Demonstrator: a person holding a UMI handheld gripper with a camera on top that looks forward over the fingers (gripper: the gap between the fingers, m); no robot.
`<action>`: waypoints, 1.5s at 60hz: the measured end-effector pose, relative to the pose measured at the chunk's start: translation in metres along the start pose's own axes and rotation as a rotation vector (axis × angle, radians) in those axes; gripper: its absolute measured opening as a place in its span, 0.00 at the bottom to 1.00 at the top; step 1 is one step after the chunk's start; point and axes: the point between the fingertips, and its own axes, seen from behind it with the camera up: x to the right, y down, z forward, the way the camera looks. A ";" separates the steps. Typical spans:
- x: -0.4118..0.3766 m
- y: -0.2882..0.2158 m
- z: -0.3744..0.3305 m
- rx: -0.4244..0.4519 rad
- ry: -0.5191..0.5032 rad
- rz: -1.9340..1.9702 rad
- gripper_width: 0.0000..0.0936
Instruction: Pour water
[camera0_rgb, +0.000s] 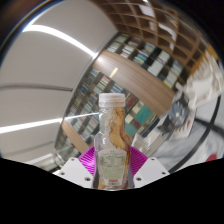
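Gripper (112, 172) is sitting at bottom centre of the frame, tipped well upward so the view is looking at ceiling rather than any work surface. Fingers are clamping a clear plastic bottle (112, 140) from both sides; magenta pads (91, 157) are showing just left and right of the bottle body, pressed against it. White finger tips are peeking out low on either side.

Bottle is standing roughly upright between the fingers, running from bottom centre up to mid-frame, with its white cap (111, 100) on. Liquid level inside: can't tell.

No table or counter is showing. Left half of the frame is filling with a pale ceiling (40, 80) with long bright light strips (52, 36) curving across upper left and middle left. Upper right is showing a busier area, brown beam-like strips (128, 72) and dark-and-light patches that are looking like shelving or windows; too distorted to say which.

Bottle is carrying a label (113, 150) with greenish and orange-brown print. Text on it isn't readable, no brand legible.
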 end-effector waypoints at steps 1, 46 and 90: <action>0.006 -0.011 -0.007 0.009 0.012 -0.068 0.43; 0.312 0.049 -0.097 -0.314 0.469 -0.837 0.55; 0.120 0.040 -0.339 -0.487 0.663 -0.777 0.91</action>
